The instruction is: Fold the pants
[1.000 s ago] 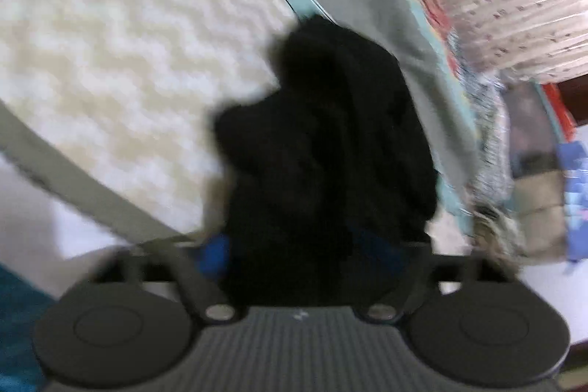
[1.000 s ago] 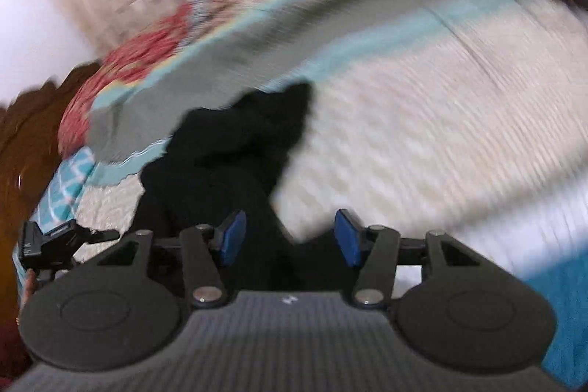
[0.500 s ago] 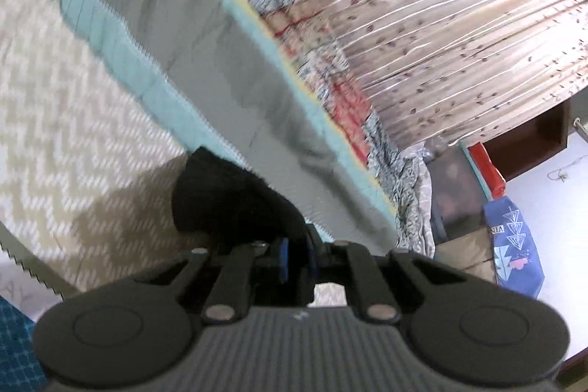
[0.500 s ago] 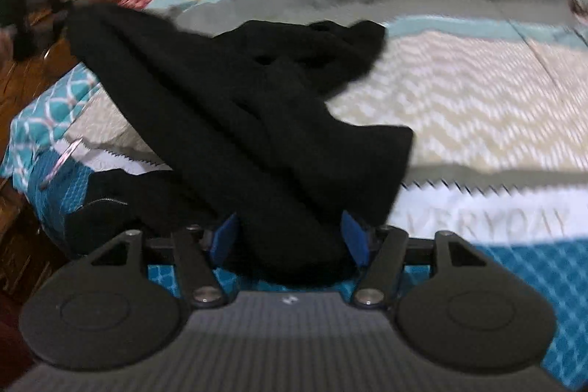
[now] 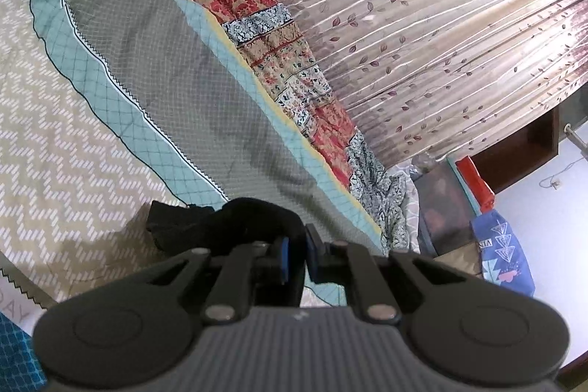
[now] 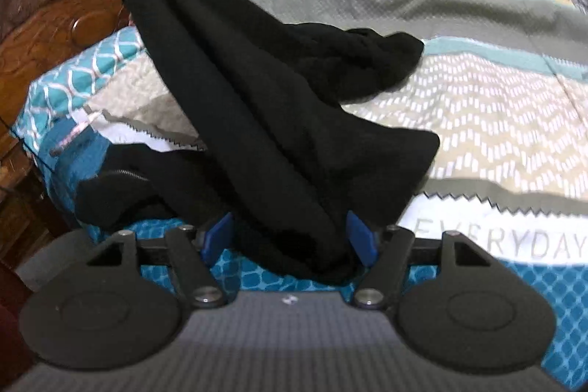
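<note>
Step in hand: lifting and spreading, no fold made yet. My left gripper (image 5: pixel 297 254) has its jaws pressed together on a fold of the black pants (image 6: pixel 279 120), held up above the bed (image 6: pixel 496 105). From there the cloth slopes down to my right gripper (image 6: pixel 290 239), whose jaws stand spread with a bunch of fabric between them, unpinched. Judgement: the right must close on that edge, then both draw apart to flatten the garment.
</note>
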